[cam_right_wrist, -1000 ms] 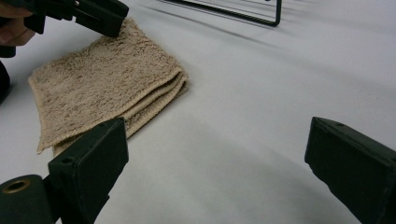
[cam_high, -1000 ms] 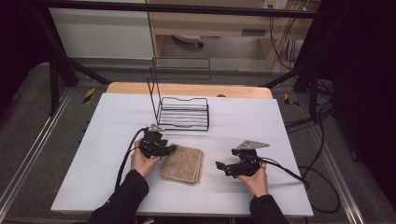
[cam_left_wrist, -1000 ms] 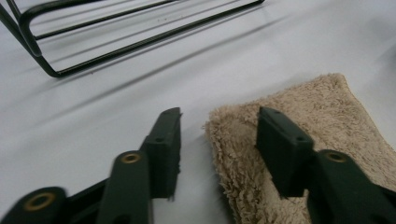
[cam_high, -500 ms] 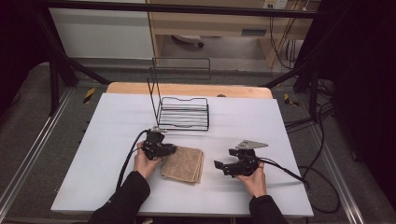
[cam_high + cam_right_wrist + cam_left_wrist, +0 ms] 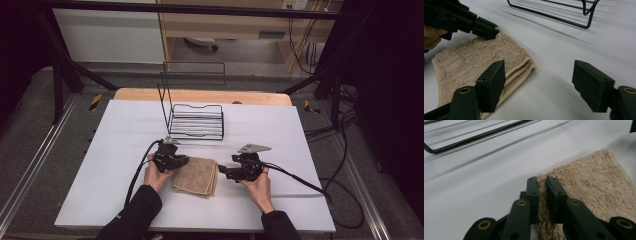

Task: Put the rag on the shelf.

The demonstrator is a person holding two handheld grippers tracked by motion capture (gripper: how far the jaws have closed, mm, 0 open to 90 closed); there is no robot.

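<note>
White table (image 5: 115, 150) holds black wire rack (image 5: 196, 120) at back; folded tan towel (image 5: 196, 176) near front, between grippers. Left gripper (image 5: 542, 185) clenched on towel edge; right gripper (image 5: 539, 85) spread wide, just beside towel's folded side

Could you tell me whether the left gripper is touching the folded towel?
Touching. In the left gripper view, the left gripper has its jaws closed on an edge of the towel, with pile pinched between them.

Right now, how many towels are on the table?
1. A folded tan towel lies on the white table, between the left gripper, whose jaws pinch its edge, and the open right gripper. Nothing suggests another hidden one.
</note>
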